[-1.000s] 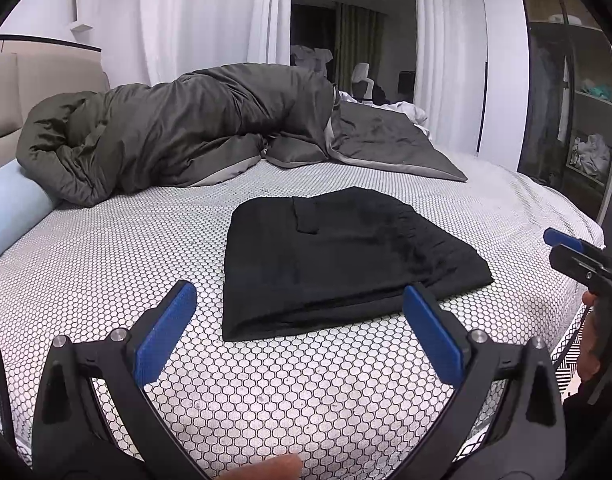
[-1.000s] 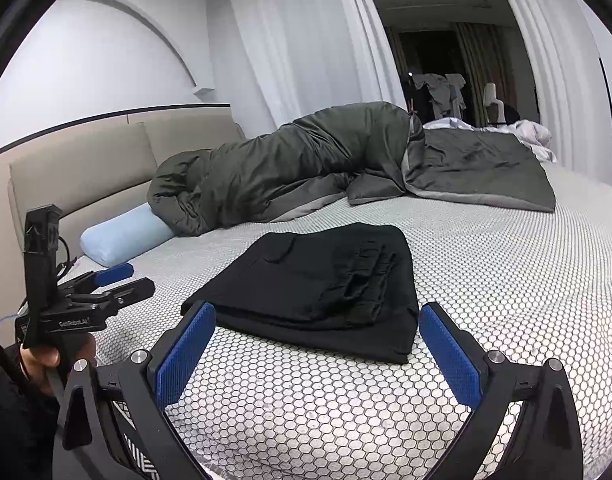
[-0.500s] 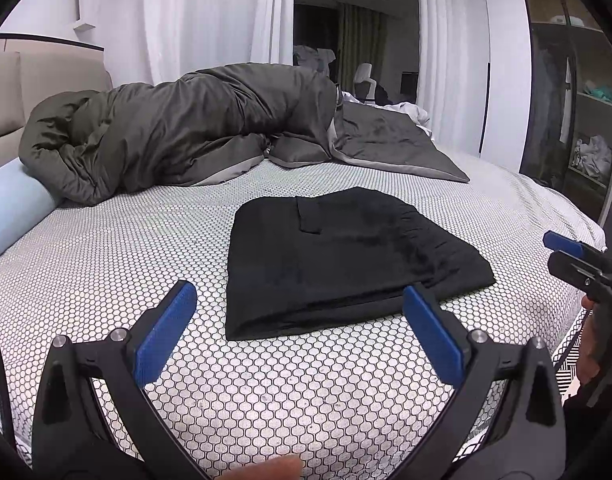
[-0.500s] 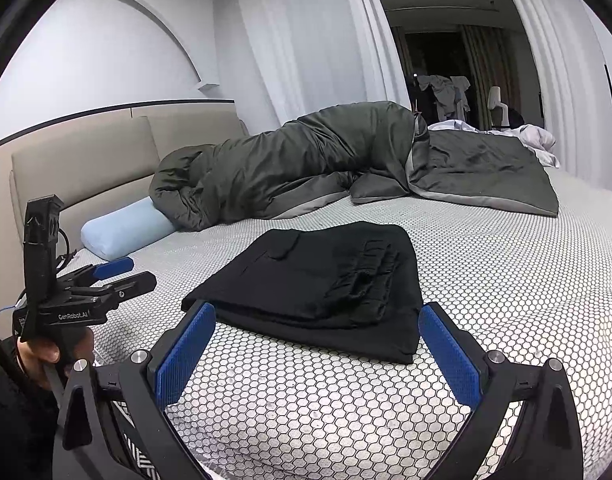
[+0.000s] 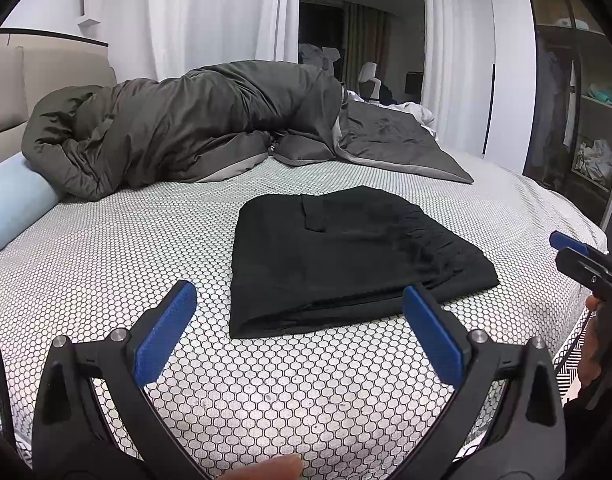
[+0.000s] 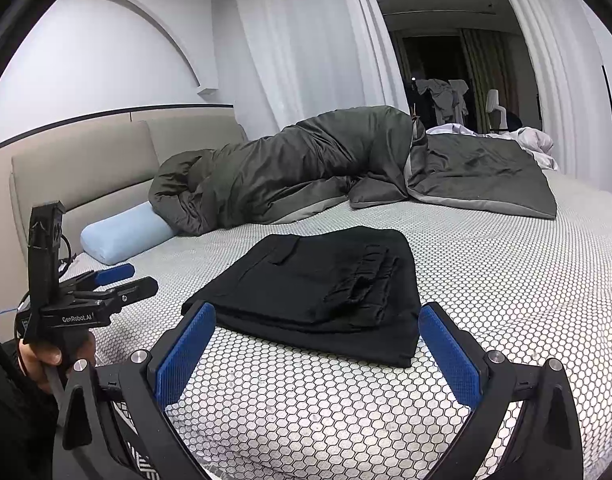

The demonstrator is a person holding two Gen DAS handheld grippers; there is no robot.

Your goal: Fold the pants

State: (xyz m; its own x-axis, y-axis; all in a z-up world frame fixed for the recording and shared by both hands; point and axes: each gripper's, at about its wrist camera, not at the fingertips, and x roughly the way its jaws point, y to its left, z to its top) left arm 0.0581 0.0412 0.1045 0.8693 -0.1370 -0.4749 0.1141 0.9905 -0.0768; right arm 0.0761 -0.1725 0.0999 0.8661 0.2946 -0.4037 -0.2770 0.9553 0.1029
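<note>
Black pants (image 5: pixel 346 256) lie folded into a flat rectangular stack on the bed, with a pocket flap on top and the gathered waistband on the right; in the right wrist view the pants (image 6: pixel 326 284) sit just beyond the fingers. My left gripper (image 5: pixel 301 320) hangs open above the near edge of the bed, short of the stack, holding nothing. My right gripper (image 6: pixel 318 344) is also open and empty, near the stack's front edge. Each gripper shows in the other's view: the right gripper (image 5: pixel 582 256) at far right, the left gripper (image 6: pixel 105 284) at left, held by a hand.
The bed (image 5: pixel 105 264) has a white sheet with a hexagon pattern. A bunched dark green duvet (image 5: pixel 177 132) lies across the far side, a light blue bolster (image 5: pixel 13 196) by the padded headboard (image 6: pixel 85 168). White curtains and an open wardrobe (image 5: pixel 578 120) stand behind.
Both grippers have drifted only slightly; the view shifts a little. The pants lie as before and both grippers stay open.
</note>
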